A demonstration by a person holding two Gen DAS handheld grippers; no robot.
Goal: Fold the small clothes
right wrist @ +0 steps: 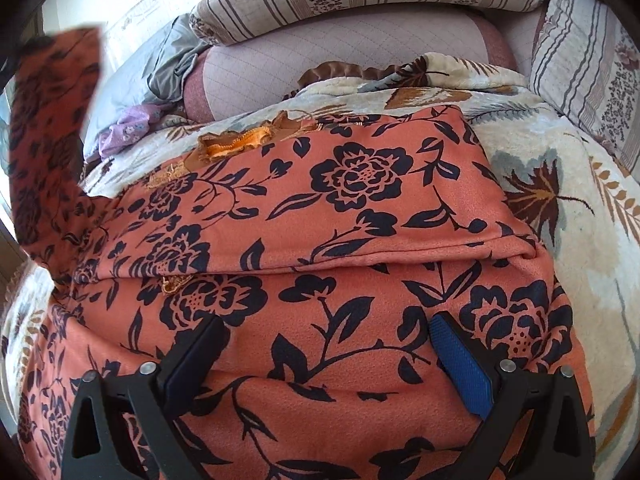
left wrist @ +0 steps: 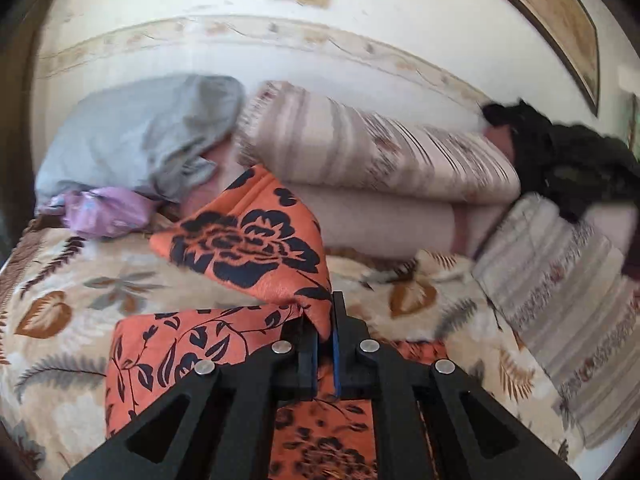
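An orange garment with dark blue flowers point(right wrist: 340, 208) lies spread on the floral blanket point(right wrist: 560, 264), with one layer folded across it. My left gripper point(left wrist: 326, 320) is shut on an edge of this garment point(left wrist: 248, 240) and holds that part raised and tented above the bed. In the right wrist view the raised part point(right wrist: 52, 120) hangs blurred at the far left. My right gripper point(right wrist: 326, 324) stands open low over the near part of the garment, its fingers wide apart and nothing pinched between them.
Striped cushions point(left wrist: 360, 148) are stacked along the wall behind the garment, and another point(right wrist: 592, 68) leans at the right. A grey cloth point(left wrist: 152, 136) and a lilac cloth point(left wrist: 104, 212) lie at the back left. A black garment point(left wrist: 572, 160) sits on the cushions at the right.
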